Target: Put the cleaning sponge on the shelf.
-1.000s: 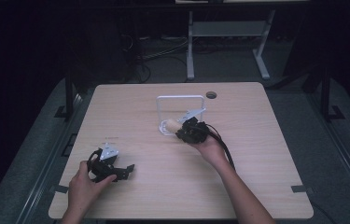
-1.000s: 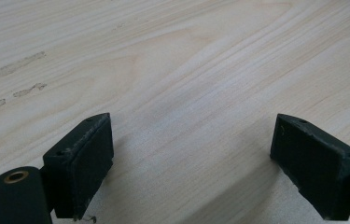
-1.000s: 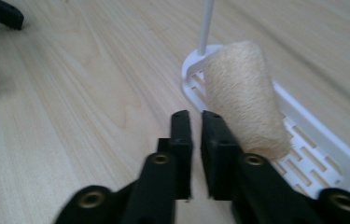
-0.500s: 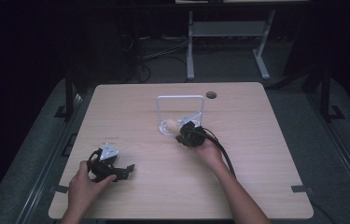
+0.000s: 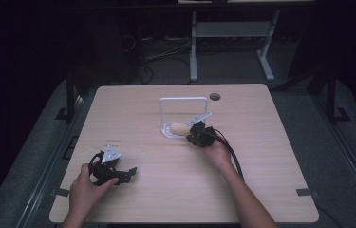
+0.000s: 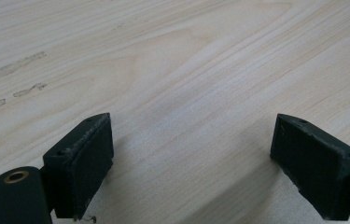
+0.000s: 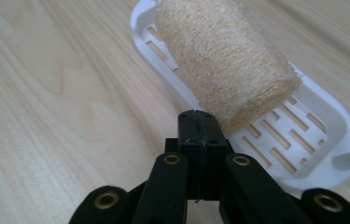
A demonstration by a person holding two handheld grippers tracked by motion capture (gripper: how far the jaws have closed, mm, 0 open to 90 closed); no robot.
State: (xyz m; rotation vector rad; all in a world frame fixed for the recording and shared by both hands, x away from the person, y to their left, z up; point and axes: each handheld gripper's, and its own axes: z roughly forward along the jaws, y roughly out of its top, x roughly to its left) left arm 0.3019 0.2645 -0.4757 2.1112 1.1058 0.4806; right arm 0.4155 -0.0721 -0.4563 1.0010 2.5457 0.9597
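A beige loofah sponge point(image 7: 219, 56) shaped like a short roll hangs tilted over a white slotted tray point(image 7: 322, 140). My right gripper point(image 7: 199, 116) has its jaws pressed together at the sponge's near lower rim, pinching its edge. From the high view, the loofah sponge point(image 5: 179, 127) is over the tray point(image 5: 167, 132) at the foot of a white upright frame point(image 5: 184, 99), with the right gripper point(image 5: 190, 134) just to its right. My left gripper point(image 5: 129, 174) rests on the table at the front left. The left gripper point(image 6: 191, 154) stands open over bare wood.
The wooden table point(image 5: 261, 156) has a round cable hole point(image 5: 215, 96) at the back. Beyond the far edge stands a white metal stand point(image 5: 228, 42) on a dark floor with cables. A black cable point(image 5: 230, 156) trails from the right gripper along the forearm.
My right gripper has sunk a little toward the tray with the sponge. The left hand and its gripper have kept still.
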